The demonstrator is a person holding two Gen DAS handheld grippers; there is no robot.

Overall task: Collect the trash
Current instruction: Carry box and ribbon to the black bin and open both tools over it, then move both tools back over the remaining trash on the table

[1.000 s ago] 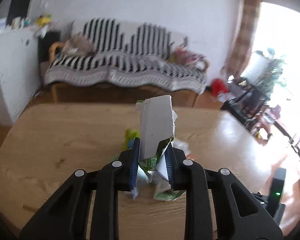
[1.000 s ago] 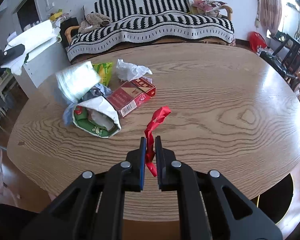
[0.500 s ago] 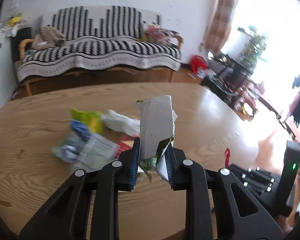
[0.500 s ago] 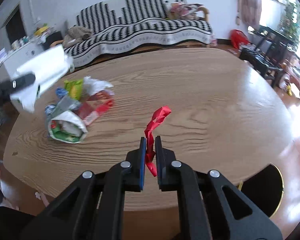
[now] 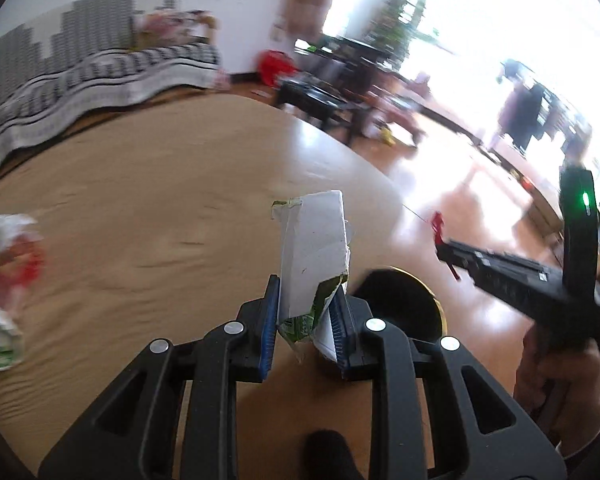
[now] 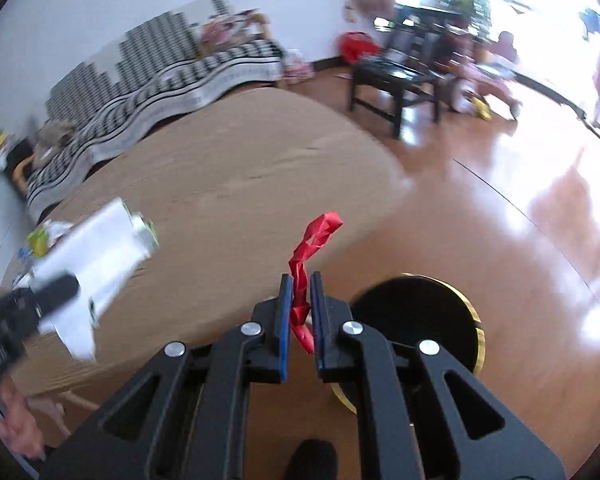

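Note:
My left gripper (image 5: 305, 314) is shut on a torn white and green carton (image 5: 314, 252), which stands up between the blue pads over the table's right edge. My right gripper (image 6: 300, 310) is shut on a crumpled red wrapper (image 6: 312, 240). Beyond the fingers of both grippers, a round black bin with a gold rim (image 6: 416, 316) (image 5: 396, 292) sits on the floor beside the table. The right gripper (image 5: 444, 248) also shows at the right of the left wrist view, and the carton (image 6: 100, 256) at the left of the right wrist view. A blurred pile of leftover trash (image 5: 4, 264) lies on the table's left.
The oval wooden table (image 5: 148, 208) fills the left of both views, with glossy wood floor (image 6: 520, 220) to its right. A striped sofa (image 6: 160, 80) stands behind, a dark low table (image 6: 396, 80) farther right. A person's hand (image 5: 560, 384) grips the right tool.
Both grippers have swung right, from over the table's middle to its right edge, still holding the carton and the red wrapper. The black bin has come into view; the trash pile slid left.

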